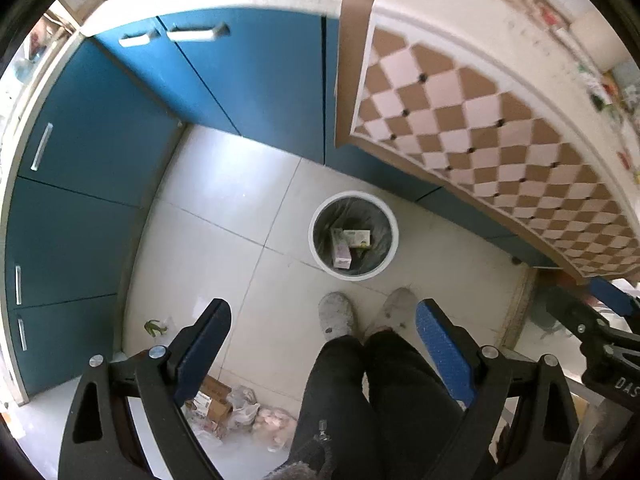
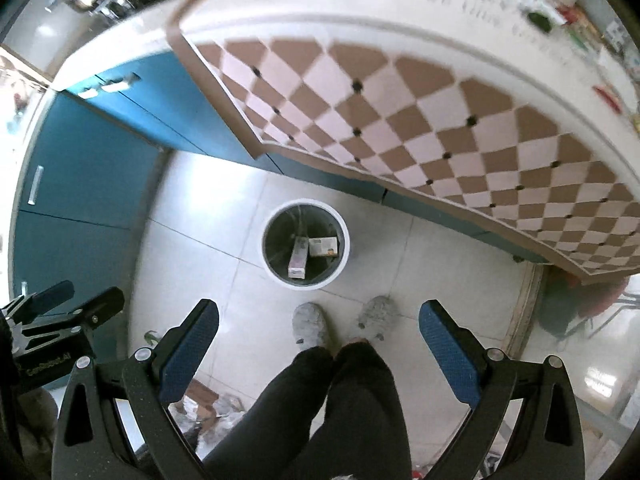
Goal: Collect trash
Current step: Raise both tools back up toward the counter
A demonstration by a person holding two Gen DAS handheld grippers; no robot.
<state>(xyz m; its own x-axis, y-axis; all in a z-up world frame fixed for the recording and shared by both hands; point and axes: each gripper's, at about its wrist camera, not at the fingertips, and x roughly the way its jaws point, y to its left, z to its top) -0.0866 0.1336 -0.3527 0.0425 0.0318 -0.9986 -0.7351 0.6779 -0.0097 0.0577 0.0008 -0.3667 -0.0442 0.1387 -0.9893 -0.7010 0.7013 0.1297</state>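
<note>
A white round trash bin (image 1: 390, 240) with a dark liner stands on the tiled floor; it also shows in the right wrist view (image 2: 346, 248). Two small cardboard boxes (image 1: 349, 245) lie inside it, seen too in the right wrist view (image 2: 314, 254). My left gripper (image 1: 323, 322) is open and empty, held high above the floor, nearer than the bin. My right gripper (image 2: 319, 320) is open and empty, likewise above the floor. A small green scrap (image 1: 154, 327) lies on the floor at the left. Bags and a cardboard box (image 1: 236, 408) lie low on the floor.
Blue cabinets (image 1: 100, 152) line the left and back. A table with a brown and pink chequered cloth (image 1: 480, 128) overhangs at the right, with small items on top. The person's legs and grey slippers (image 1: 336, 314) stand just before the bin.
</note>
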